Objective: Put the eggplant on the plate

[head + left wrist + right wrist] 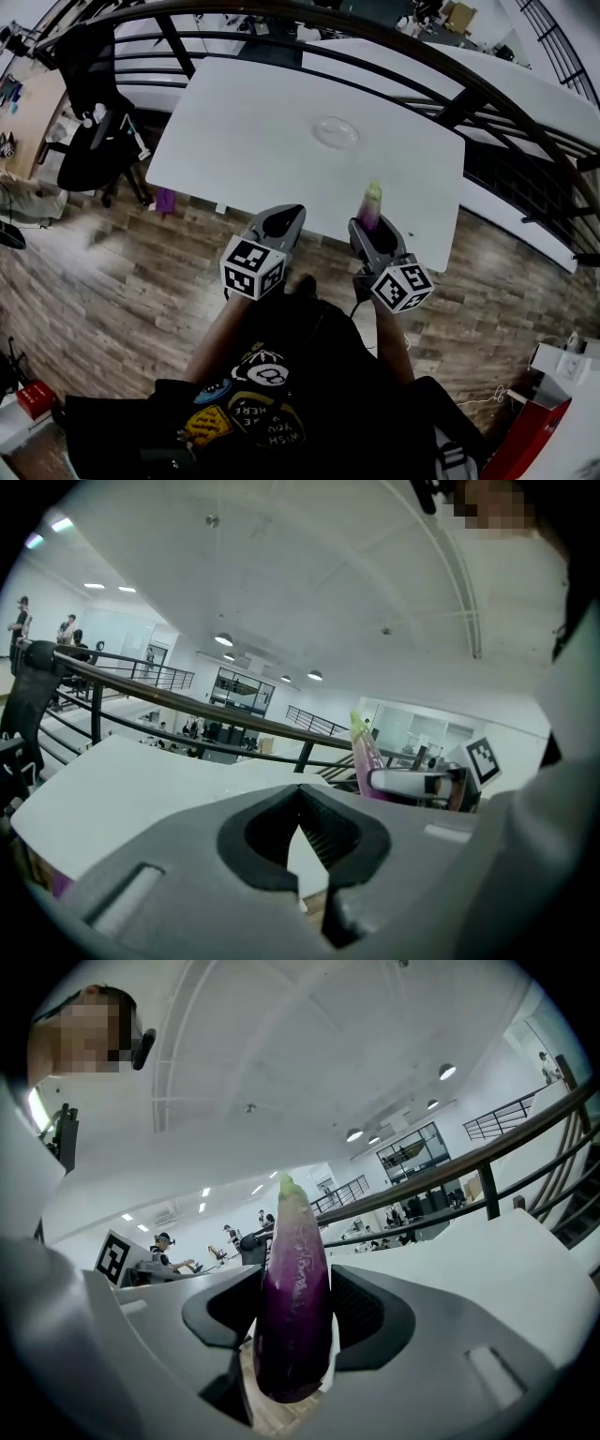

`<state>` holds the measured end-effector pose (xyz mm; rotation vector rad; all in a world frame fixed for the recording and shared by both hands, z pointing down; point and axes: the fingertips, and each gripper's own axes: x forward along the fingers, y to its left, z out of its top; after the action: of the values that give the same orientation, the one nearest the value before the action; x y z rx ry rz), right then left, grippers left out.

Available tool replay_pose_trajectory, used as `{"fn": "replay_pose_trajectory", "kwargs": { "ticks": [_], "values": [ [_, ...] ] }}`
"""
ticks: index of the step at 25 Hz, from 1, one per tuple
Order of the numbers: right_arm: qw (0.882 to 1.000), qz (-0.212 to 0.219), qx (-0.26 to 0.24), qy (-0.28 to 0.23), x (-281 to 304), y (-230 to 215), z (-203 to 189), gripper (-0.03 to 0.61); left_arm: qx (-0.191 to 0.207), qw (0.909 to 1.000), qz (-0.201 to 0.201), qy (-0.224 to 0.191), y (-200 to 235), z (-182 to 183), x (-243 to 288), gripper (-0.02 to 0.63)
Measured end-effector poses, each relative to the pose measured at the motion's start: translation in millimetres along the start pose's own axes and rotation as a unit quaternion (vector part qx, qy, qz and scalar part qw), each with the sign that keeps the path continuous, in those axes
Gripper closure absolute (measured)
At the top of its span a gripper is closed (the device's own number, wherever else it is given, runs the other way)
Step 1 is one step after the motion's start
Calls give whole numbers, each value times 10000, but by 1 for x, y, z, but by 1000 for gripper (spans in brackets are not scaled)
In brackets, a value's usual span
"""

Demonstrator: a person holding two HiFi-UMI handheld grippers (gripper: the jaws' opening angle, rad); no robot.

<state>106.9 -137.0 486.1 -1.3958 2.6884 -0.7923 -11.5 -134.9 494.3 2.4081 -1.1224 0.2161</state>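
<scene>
My right gripper (367, 225) is shut on a long purple eggplant (372, 204) with a pale green stem, held upright between the jaws (295, 1307). It hovers at the near edge of the white table (244, 122). A clear plate (335, 132) lies farther back, near the table's middle, well ahead of both grippers. My left gripper (292, 216) sits beside the right one, to its left, shut with nothing in it (300, 789). From the left gripper view the eggplant (364, 759) shows off to the right in the other gripper (412, 782).
A black office chair (89, 122) stands left of the table. A dark curved railing (450, 103) runs behind the table's far side. A small purple object (165, 200) lies on the wood floor under the table's left corner. A red and white box (539, 436) sits at lower right.
</scene>
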Motion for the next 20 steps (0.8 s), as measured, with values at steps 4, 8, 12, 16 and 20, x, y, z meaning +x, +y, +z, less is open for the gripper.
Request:
{"fn": "replay_pose_trajectory", "kwargs": {
  "ticks": [4, 8, 12, 16, 20],
  "values": [
    [9998, -125, -95, 124, 44, -8, 9, 351, -28, 9998, -26, 177, 48, 7, 20, 615],
    [9991, -356, -64, 199, 72, -20, 11, 351, -170, 9994, -243, 168, 80, 17, 43, 615],
    [9983, -479, -62, 327, 91, -31, 6, 351, -231, 9988, -254, 335, 110, 12, 64, 615],
    [9963, -543, -149, 657, 112, -59, -8, 351, -336, 9980, -127, 513, 127, 7, 87, 615],
    [9921, -452, -392, 1101, 143, -101, -18, 351, -340, 9977, 97, 570, 145, 3, 118, 615]
  ]
}}
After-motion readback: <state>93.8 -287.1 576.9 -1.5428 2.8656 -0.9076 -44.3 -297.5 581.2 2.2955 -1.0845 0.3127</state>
